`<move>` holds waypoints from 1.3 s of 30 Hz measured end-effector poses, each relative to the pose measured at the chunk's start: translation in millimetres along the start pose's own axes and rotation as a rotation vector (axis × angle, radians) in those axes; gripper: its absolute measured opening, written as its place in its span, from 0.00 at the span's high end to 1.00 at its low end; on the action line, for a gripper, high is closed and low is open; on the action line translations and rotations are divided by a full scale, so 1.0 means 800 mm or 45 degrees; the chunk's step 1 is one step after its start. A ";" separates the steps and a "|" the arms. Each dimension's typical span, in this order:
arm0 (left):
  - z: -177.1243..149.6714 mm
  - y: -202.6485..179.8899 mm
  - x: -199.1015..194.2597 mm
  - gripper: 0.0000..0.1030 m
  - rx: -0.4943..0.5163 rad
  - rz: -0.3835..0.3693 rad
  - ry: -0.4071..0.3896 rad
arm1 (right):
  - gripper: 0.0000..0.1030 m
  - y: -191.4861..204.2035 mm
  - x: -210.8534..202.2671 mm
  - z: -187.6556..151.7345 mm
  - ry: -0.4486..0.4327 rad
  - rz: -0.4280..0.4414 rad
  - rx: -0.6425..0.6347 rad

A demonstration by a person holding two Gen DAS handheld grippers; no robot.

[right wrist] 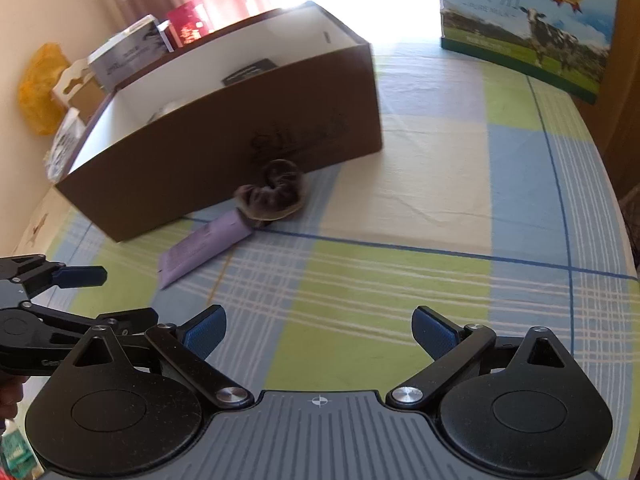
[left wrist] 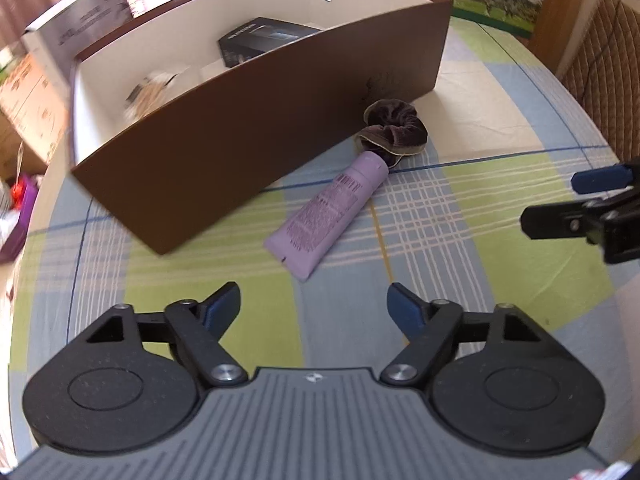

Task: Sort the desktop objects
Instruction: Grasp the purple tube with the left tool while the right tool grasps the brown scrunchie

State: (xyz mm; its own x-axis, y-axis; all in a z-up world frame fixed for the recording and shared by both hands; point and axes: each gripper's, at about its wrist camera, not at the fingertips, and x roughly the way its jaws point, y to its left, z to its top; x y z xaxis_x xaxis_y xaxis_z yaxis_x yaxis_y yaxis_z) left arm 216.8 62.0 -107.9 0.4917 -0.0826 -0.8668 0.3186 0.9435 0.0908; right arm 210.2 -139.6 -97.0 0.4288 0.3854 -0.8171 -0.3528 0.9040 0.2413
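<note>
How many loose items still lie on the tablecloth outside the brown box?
2: a purple tube lying before the brown box, and a dark scrunchie at its cap end. The box could hide others.

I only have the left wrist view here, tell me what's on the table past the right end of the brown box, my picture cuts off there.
Observer: In the right wrist view a milk carton with a cow picture stands at the table's far edge, well clear of the brown box.
Operator: Anything printed on the box front? Mine is too dark.
Observer: Yes, a dark scrolling design shows on the front wall, just above the scrunchie.
Operator: How does my left gripper look from outside?
Observer: The left gripper is open and empty, low at the left, short of the purple tube.
Operator: And the right one?
Observer: The right gripper is open too, holding nothing, over bare tablecloth.
</note>
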 end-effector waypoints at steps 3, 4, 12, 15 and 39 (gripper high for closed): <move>0.009 0.000 0.019 0.33 0.043 -0.026 -0.001 | 0.06 -0.011 0.004 0.003 0.001 -0.023 0.034; 0.012 0.000 0.025 0.34 0.055 -0.037 0.000 | 0.06 -0.014 0.004 0.003 0.002 -0.032 0.048; 0.038 0.002 0.058 0.37 0.171 -0.131 -0.053 | 0.06 -0.045 0.003 0.001 0.010 -0.105 0.154; 0.046 0.001 0.066 0.43 0.197 -0.152 -0.060 | 0.06 -0.051 0.002 -0.001 0.013 -0.123 0.175; -0.005 0.029 0.038 0.69 -0.090 -0.122 0.067 | 0.06 -0.047 0.006 -0.008 0.038 -0.101 0.149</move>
State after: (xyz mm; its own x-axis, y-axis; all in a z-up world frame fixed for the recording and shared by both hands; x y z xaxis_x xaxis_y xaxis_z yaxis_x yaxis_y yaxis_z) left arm 235.6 82.4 -133.9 0.4179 -0.1583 -0.8946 0.3030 0.9526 -0.0270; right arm 220.1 -173.1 -113.1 0.4262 0.3078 -0.8507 -0.2188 0.9475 0.2332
